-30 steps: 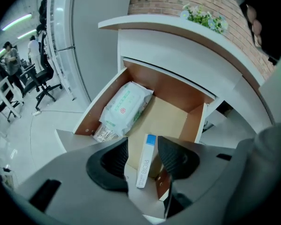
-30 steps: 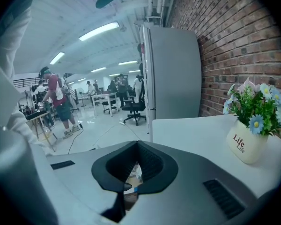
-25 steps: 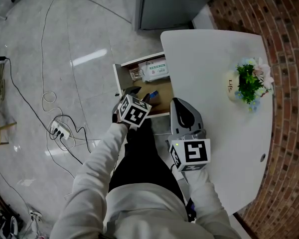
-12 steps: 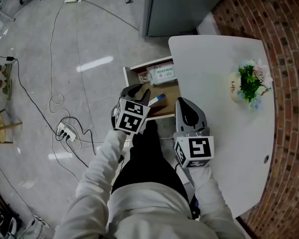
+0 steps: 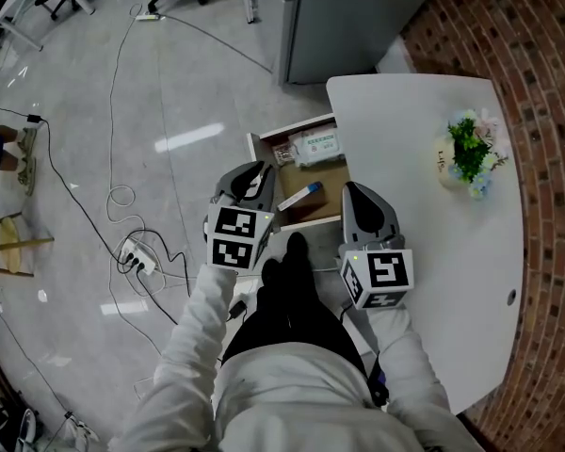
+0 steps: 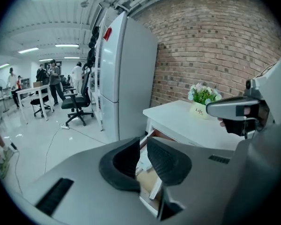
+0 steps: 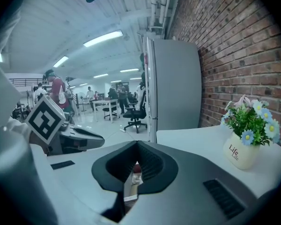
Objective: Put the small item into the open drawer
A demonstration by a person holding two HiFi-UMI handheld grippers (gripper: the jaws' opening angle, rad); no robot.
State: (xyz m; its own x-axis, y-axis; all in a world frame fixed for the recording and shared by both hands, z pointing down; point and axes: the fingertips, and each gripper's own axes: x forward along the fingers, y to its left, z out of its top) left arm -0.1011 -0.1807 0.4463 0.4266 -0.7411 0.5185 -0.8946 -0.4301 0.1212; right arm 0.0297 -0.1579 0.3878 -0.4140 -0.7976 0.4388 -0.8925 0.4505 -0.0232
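Observation:
The small item [image 5: 299,196], a white tube with a blue end, lies loose on the brown floor of the open drawer [image 5: 261,161] under the white table [image 5: 433,252]. My left gripper [image 5: 254,179] hovers above the drawer's near left corner. Its jaws [image 6: 144,142] have just been closing to a narrow gap with nothing between them; the drawer shows through the gap. My right gripper [image 5: 358,201] hangs over the table's edge beside the drawer, its tips [image 7: 136,145] meeting on nothing.
White packets [image 5: 318,146] lie at the drawer's far end. A pot of flowers [image 5: 466,158] stands on the table by the brick wall. A grey fridge [image 5: 358,17] stands behind the drawer. Cables and a power strip [image 5: 137,257] lie on the floor at left.
The left gripper has let go of the item in the drawer, risen out of it and drawn back, and its jaws have narrowed. The right gripper has barely moved.

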